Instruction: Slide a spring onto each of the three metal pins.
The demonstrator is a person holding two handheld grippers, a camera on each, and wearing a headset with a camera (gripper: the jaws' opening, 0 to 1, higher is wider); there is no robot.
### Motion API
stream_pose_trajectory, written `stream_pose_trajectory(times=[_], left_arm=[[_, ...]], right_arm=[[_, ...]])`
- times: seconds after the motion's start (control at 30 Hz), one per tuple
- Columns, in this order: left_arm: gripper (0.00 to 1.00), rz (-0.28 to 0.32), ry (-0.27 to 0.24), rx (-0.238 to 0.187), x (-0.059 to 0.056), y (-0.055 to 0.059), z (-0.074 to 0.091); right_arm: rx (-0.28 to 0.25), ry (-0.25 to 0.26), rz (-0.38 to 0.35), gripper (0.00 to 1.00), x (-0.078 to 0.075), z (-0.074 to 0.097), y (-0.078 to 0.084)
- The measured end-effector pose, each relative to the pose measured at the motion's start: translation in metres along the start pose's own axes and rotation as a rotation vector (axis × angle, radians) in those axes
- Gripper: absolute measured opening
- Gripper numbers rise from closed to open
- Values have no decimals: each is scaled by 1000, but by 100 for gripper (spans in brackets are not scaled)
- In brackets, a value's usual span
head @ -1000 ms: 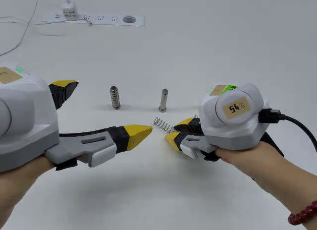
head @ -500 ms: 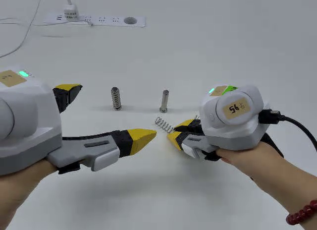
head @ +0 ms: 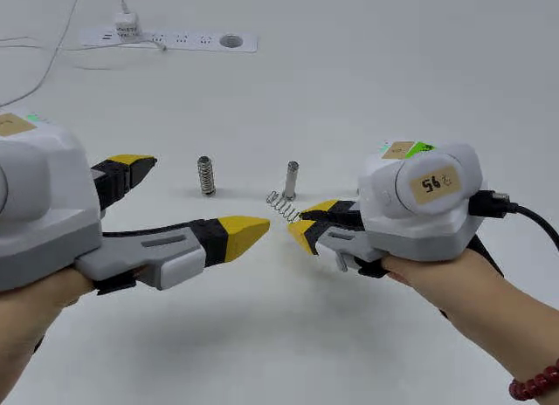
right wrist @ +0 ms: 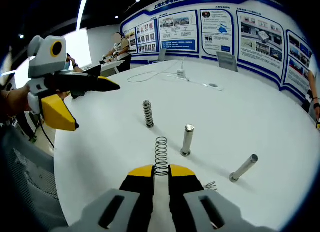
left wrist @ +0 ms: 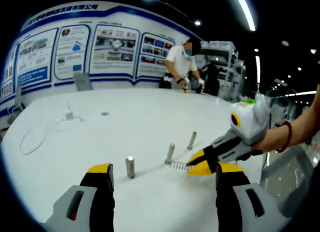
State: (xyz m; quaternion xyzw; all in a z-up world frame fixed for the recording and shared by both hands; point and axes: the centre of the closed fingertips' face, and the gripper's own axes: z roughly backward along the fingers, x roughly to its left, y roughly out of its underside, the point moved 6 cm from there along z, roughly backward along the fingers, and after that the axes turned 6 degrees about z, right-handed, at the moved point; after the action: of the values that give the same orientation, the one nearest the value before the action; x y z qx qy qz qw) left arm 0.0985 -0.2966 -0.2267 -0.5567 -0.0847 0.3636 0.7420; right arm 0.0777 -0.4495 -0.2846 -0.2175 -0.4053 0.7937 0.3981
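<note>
Two metal pins stand on the white table: one wearing a spring (head: 206,175) (right wrist: 148,113) on the left, and a bare pin (head: 291,179) (right wrist: 187,140) to its right. A third pin (right wrist: 243,168) (left wrist: 192,140) leans at a tilt further right. My right gripper (head: 301,228) (right wrist: 161,173) is shut on one end of a loose spring (head: 281,206) (right wrist: 161,154). The spring's free end lies near the bare pin's base. My left gripper (head: 207,191) (left wrist: 165,174) is open and holds nothing, in front of the sprung pin.
A white power strip (head: 175,38) with a cable lies at the far edge of the table. Another small spring (right wrist: 211,185) lies beside my right gripper. A person (left wrist: 180,67) stands beyond the table.
My right gripper has carried the spring forward, so its free end is now close to the bare pin. The left gripper has barely moved.
</note>
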Motion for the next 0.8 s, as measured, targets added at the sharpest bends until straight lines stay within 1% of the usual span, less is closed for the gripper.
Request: stream_pose_trajectory(times=[0.03, 0.07, 0.1, 0.13, 0.2, 0.27, 0.3, 0.4, 0.47, 0.6, 0.63, 0.67, 0.7, 0.77, 0.8], left_arm=[[83, 8, 4, -5, 0, -1, 0], [79, 31, 12, -12, 1, -3, 0], [75, 65, 29, -19, 0, -4, 0], [72, 96, 31, -24, 2, -4, -1], [70, 108, 34, -30, 4, -5, -2], [68, 133, 44, -39, 4, -6, -2], [67, 156, 54, -46, 4, -6, -2], [62, 218, 83, -66, 1, -6, -3], [55, 263, 98, -65, 1, -4, -3], [47, 294, 118, -60, -2, -1, -3], [44, 312, 133, -62, -3, 0, -3], [41, 332, 135, -65, -3, 0, -3], [40, 345, 140, -68, -3, 1, -4], [39, 358, 140, -67, -4, 2, -4], [38, 363, 143, -65, -5, 3, -4]], right_arm=[[-10, -3, -7, 11, 1, 1, -2], [-25, -6, -13, 11, 2, 3, -5], [-36, -8, -13, 11, 2, 4, -7], [-43, -8, -10, 11, 3, 5, -10], [-58, -14, -3, 11, 5, 7, -13], [-74, -17, 0, 11, 7, 10, -17], [-91, -25, 8, 11, 9, 11, -20], [-120, -37, 15, 11, 14, 15, -26], [-131, -46, 11, 11, 17, 17, -28], [-162, -64, 9, 11, 21, 20, -33], [-172, -70, 8, 11, 22, 21, -34], [-180, -78, 7, 11, 23, 21, -35], [-191, -96, -3, 11, 25, 21, -37], [-203, -107, -9, 11, 27, 22, -38], [-218, -116, -10, 11, 28, 23, -40]])
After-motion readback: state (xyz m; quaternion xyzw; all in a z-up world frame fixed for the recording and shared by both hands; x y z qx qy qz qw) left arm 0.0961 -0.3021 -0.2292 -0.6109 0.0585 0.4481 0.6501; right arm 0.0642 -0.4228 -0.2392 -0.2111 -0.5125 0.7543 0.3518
